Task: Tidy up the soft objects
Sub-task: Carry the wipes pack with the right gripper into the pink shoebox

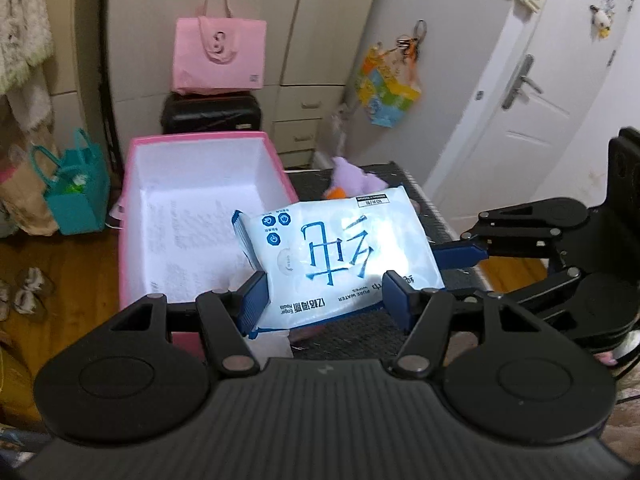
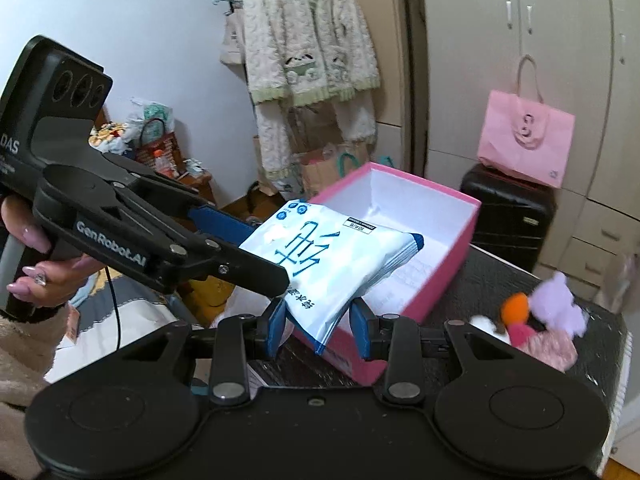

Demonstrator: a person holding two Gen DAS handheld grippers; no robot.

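Both grippers carry a soft pack of wipes above the pink box

The white-and-blue plastic pack of wet wipes (image 1: 336, 252) hangs over the open pink cardboard box (image 1: 192, 216), pinched at one edge by the left gripper (image 1: 324, 296) and at another by the right gripper (image 2: 320, 330). It looks light, floppy and slick; gripping its sealed edges seems safest.

My left tongs (image 1: 324, 294) cover the near edge of the wipes pack (image 1: 340, 248), and the pack hides part of the pink box (image 1: 200, 184) floor. The small print on the pack is too small to read. The plush toy (image 2: 548, 312) is blurred; its shape is unclear. My hand (image 2: 44, 272) is cut off by the picture's edge.
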